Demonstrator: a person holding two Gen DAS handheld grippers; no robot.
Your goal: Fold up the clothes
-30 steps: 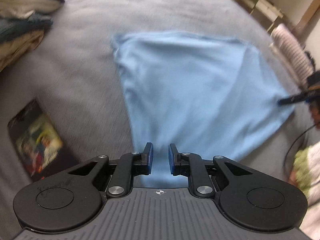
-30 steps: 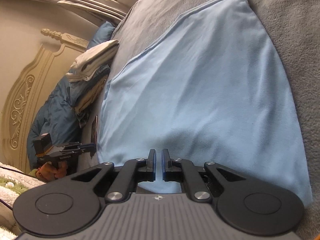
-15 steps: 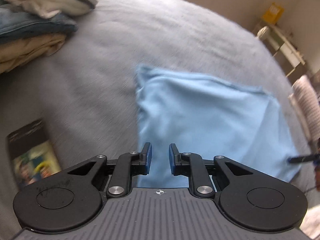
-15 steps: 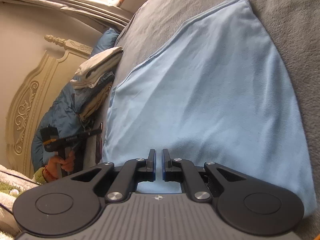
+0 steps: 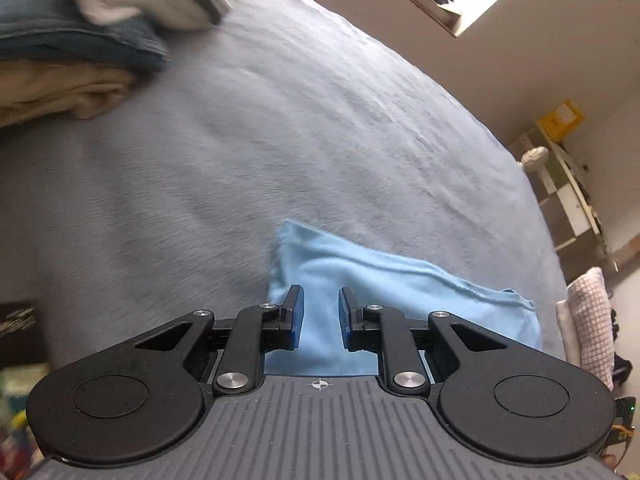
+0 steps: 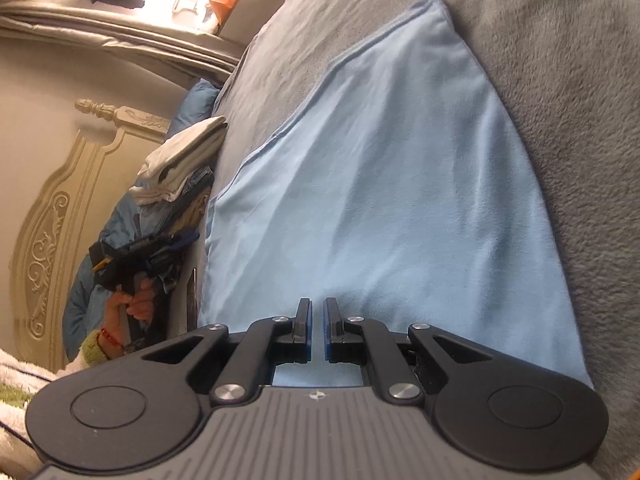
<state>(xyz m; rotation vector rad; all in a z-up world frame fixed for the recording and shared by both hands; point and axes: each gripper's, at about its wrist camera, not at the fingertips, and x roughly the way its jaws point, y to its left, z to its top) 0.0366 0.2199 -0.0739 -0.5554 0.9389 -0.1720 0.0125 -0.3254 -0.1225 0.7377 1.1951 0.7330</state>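
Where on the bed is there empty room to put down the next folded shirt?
The big free patch is the grey blanket, between the pile of folded clothes at the head end and the light blue shirt. There is also bare blanket past the shirt's far edge. It is crowded by the pile and where the shirt lies spread.

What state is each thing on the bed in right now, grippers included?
Light blue cotton garment: spread flat on the grey fleece blanket, partly folded.
Left gripper: jaws slightly apart, nothing between the pads, above the garment's edge.
Right gripper: nearly shut; whether it pinches the cloth cannot be told.
Stack of folded clothes, white on blue on beige: piled at the blanket's far side, untouched.
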